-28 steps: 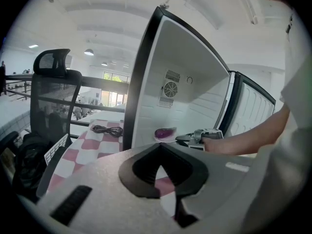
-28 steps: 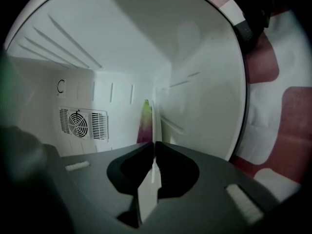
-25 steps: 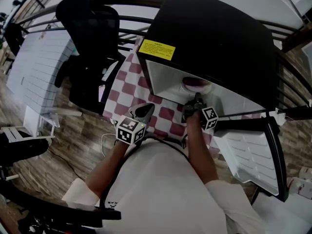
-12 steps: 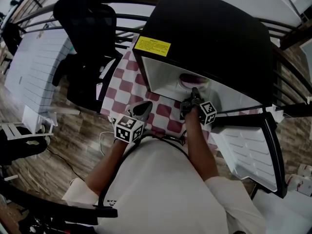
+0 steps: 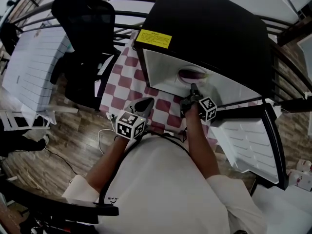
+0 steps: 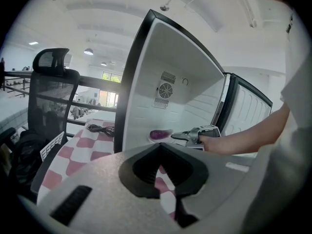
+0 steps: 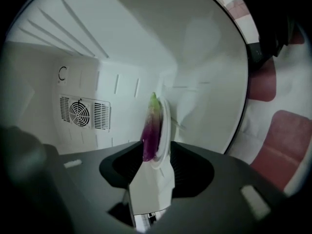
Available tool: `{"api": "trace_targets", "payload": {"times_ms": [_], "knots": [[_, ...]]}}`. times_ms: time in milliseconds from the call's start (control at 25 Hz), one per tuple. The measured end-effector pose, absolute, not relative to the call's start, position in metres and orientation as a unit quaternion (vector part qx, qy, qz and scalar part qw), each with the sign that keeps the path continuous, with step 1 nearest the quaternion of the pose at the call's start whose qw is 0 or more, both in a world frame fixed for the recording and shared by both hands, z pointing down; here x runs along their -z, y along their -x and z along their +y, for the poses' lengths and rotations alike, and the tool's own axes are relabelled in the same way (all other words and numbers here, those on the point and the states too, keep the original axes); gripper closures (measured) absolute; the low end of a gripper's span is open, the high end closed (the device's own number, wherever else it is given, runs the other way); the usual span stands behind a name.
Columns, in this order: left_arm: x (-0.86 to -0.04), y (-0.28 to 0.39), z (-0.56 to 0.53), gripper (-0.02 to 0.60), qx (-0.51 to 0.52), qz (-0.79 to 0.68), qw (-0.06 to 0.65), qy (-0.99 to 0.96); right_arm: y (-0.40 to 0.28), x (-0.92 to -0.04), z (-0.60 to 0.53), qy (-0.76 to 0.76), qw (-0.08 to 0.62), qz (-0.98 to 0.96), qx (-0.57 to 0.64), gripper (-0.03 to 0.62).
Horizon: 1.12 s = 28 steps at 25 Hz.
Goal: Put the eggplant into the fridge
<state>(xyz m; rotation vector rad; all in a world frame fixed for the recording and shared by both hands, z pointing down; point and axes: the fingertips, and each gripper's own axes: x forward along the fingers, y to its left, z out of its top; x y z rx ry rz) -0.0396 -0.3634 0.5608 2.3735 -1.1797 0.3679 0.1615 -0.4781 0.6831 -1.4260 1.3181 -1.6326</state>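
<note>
A purple eggplant (image 5: pixel 191 74) lies on a small white plate (image 5: pixel 201 80) on the floor inside the open black fridge (image 5: pixel 214 28). My right gripper (image 5: pixel 193 89) reaches into the fridge mouth, right at the plate's near rim. In the right gripper view its jaws are opening, with the plate (image 7: pixel 165 126) and eggplant (image 7: pixel 151 128) just past the right gripper's (image 7: pixel 155 156) tips and nothing pressed between them. My left gripper (image 5: pixel 145 105) hovers shut over the checkered cloth (image 5: pixel 122 89), left of the fridge. The left gripper view shows the eggplant (image 6: pixel 160 134) and the right gripper (image 6: pixel 175 136) from the side.
The fridge door (image 5: pixel 248 150) hangs open to the right, its white shelved inner side facing up. A black office chair (image 5: pixel 85 18) stands left of the table. A coiled black cable (image 6: pixel 100 128) lies on the cloth beside the fridge. Dark railings run behind.
The right gripper has pushed slightly deeper into the fridge mouth, and the plate with the eggplant now rests further inside. The left gripper has stayed where it was.
</note>
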Motion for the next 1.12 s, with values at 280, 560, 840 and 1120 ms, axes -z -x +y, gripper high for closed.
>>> {"api": "trace_targets", "payload": {"times_ms": [280,560,840,1120], "knots": [[-0.558,0.034,-0.358,0.578,-0.127,-0.413,0.233,-0.871,-0.154,-0.665,-0.458,0.525,0.283,0.541,0.593,0.588],[-0.551,0.033,-0.348,0.578,-0.129,-0.390,0.216,-0.886,-0.135,-0.639,-0.436,0.490,0.289,0.592,0.571,0.588],[-0.549,0.030,-0.327,0.578,-0.131,-0.363,0.212,-0.898,-0.125,-0.611,-0.402,0.478,0.298,0.624,0.542,0.588],[-0.547,0.021,-0.310,0.578,-0.132,-0.328,0.212,-0.911,-0.136,-0.596,-0.360,0.492,0.309,0.622,0.525,0.588]]}}
